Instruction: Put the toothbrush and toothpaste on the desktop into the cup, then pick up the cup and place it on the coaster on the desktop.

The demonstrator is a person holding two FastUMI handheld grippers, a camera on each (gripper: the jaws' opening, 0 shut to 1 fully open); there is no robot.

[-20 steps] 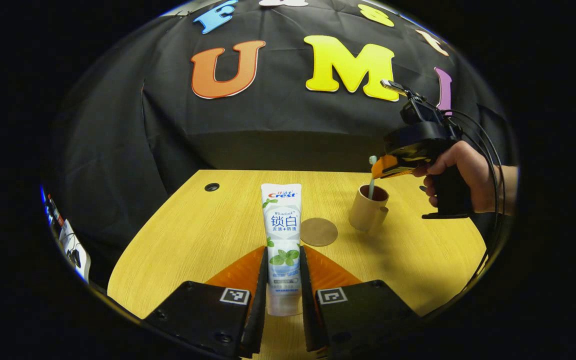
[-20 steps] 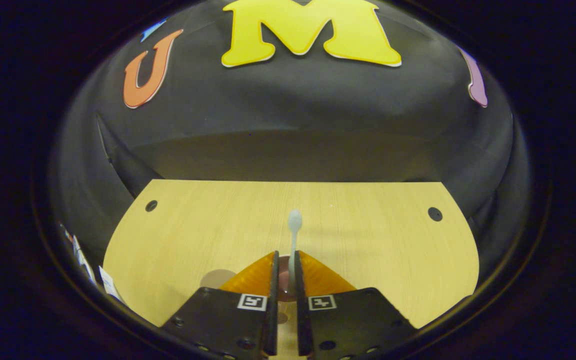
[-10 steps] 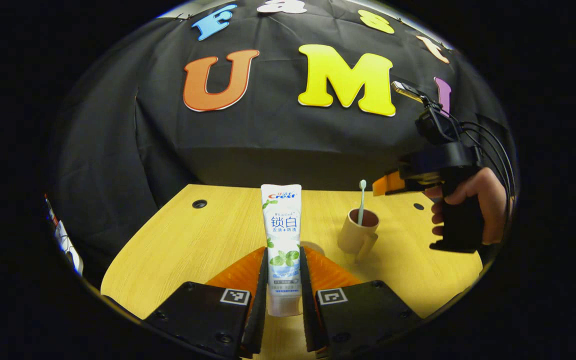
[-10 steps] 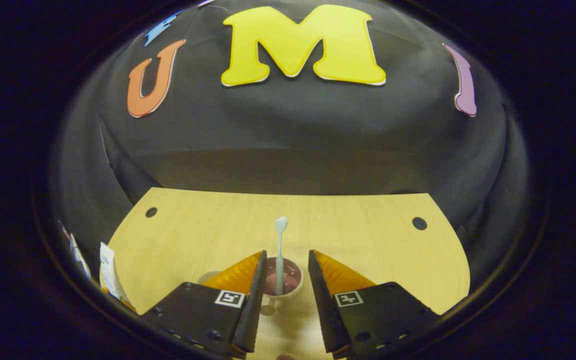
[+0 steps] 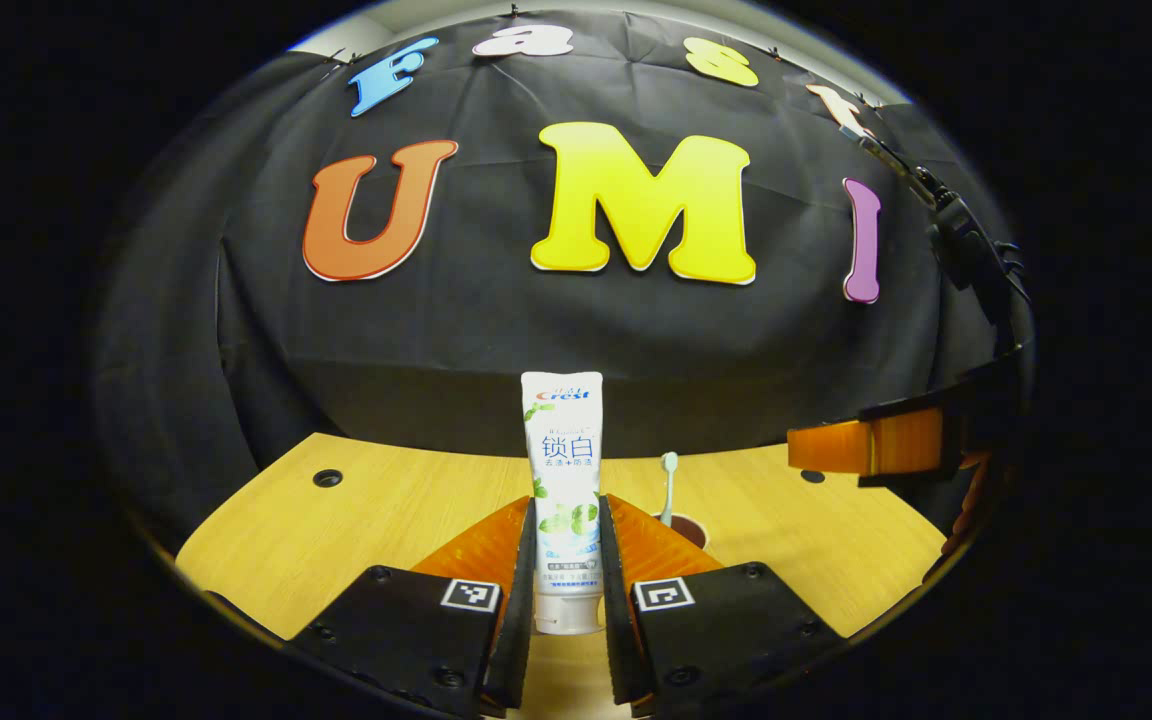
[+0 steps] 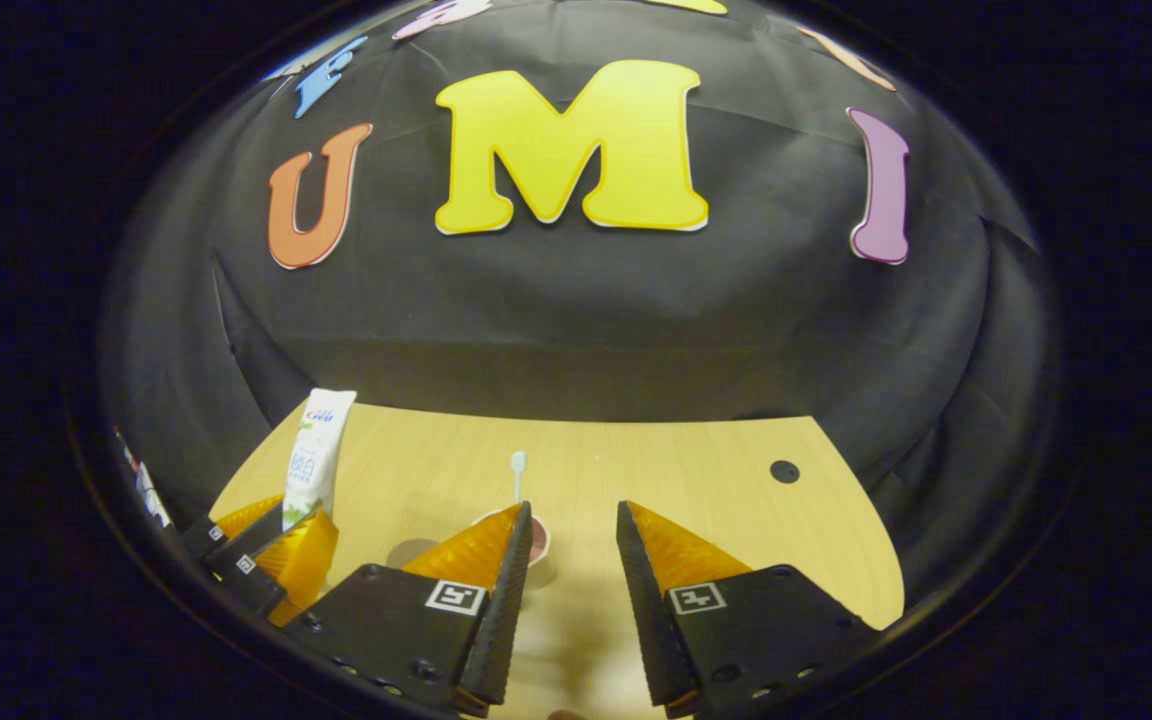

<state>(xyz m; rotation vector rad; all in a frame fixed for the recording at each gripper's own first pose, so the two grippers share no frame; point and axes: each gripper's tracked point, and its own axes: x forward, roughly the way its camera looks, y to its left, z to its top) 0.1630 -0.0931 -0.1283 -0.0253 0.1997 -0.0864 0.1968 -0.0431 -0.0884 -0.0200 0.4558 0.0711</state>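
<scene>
In the left gripper view, the left gripper point(image 5: 567, 560) had its jaws clenched on the toothpaste tube point(image 5: 564, 470), both orange fingers point(image 5: 481, 545) pressing its lower sides. The tube stood upright, cap end down between the fingers, held above the wooden bench point(image 5: 356, 510). Just past the right finger sat the cup point(image 5: 688, 525), mostly hidden behind that finger, with the toothbrush point(image 5: 668, 485) standing in it, head up. Farther right and higher, the right gripper point(image 5: 871, 445) showed its orange finger tips, well apart from the cup. Black cloth wall point(image 5: 436, 330) behind the bench.

In the right gripper view, the right gripper point(image 6: 568, 560) had its jaws released, a wide gap between the fingers point(image 6: 481, 550), nothing held. Beyond the left finger sat the cup point(image 6: 539, 538), partly hidden by that finger, toothbrush point(image 6: 517, 475) rising out of it. To the far left, the left gripper point(image 6: 271, 545) held the toothpaste tube point(image 6: 314, 455) tilted slightly. A dim round patch point(image 6: 406, 552) lay on the bench point(image 6: 696, 480) between the two grippers; could not tell whether it was the coaster. Cloth wall point(image 6: 576, 320) beyond.
</scene>
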